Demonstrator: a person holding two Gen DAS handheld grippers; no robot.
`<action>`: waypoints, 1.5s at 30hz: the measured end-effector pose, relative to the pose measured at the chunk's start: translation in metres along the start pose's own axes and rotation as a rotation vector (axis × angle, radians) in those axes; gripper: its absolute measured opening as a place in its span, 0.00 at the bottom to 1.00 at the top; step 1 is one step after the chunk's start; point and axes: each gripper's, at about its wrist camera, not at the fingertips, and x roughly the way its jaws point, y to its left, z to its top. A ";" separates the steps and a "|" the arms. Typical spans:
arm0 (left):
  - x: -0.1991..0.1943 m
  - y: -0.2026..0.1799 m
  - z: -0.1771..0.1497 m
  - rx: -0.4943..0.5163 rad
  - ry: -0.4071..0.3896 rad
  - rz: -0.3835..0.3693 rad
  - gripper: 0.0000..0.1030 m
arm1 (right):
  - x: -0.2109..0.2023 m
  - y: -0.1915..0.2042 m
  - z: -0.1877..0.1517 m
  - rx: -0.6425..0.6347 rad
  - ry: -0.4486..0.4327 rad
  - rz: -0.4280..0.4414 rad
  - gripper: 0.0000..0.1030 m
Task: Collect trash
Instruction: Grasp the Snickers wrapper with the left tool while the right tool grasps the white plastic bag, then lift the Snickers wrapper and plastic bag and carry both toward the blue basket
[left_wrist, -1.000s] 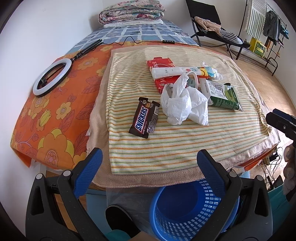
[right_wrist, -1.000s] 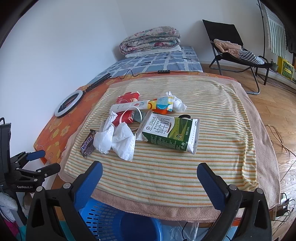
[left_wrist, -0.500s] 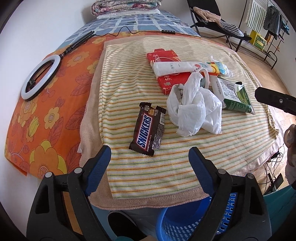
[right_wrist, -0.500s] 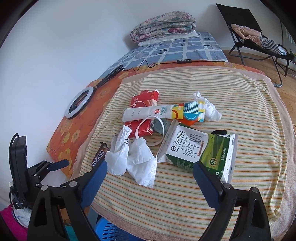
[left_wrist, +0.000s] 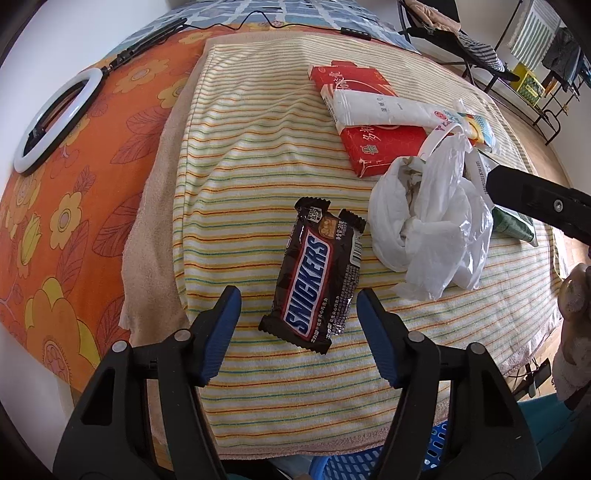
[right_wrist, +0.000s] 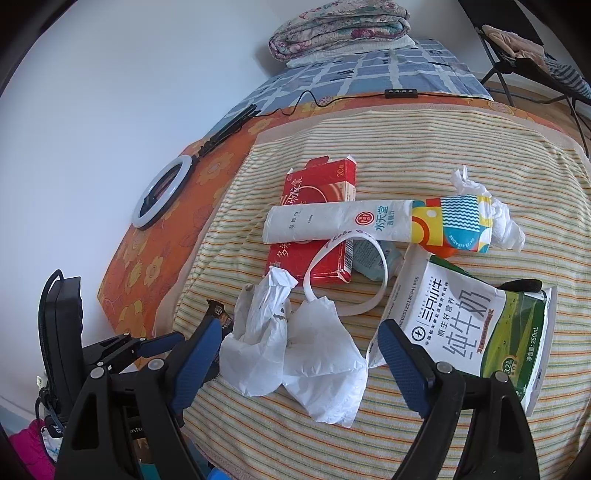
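Note:
Trash lies on a striped towel (left_wrist: 258, 177). A brown Snickers wrapper (left_wrist: 314, 273) lies flat; my left gripper (left_wrist: 297, 299) is open just above its near end, fingers on either side. A crumpled white plastic bag (right_wrist: 295, 350) lies to its right; my right gripper (right_wrist: 299, 339) is open, straddling the bag's near part. Behind are a red carton (right_wrist: 314, 221), a white paper tube wrapper (right_wrist: 369, 225), a milk pouch (right_wrist: 472, 325) and crumpled tissue (right_wrist: 498, 221). The bag also shows in the left wrist view (left_wrist: 428, 221).
A blue plastic basket (left_wrist: 354, 465) stands below the bed's near edge. A ring light (left_wrist: 55, 122) lies on the orange floral sheet at left. Folded quilts (right_wrist: 340, 29) sit at the far end. A black chair (right_wrist: 535, 55) stands at right.
Both grippers have moved forward and down over the bed. The left one has closed in on the Snickers wrapper, the right one on the white bag. Both stay open.

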 end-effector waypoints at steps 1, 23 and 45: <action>0.002 0.001 0.001 -0.006 0.007 -0.001 0.66 | 0.004 0.001 0.000 -0.001 0.004 -0.002 0.86; -0.002 0.007 -0.002 0.011 -0.018 0.016 0.30 | 0.032 0.022 -0.013 -0.129 0.046 -0.057 0.52; -0.024 0.009 -0.004 -0.001 -0.072 0.015 0.30 | -0.019 0.042 -0.014 -0.210 -0.082 -0.031 0.09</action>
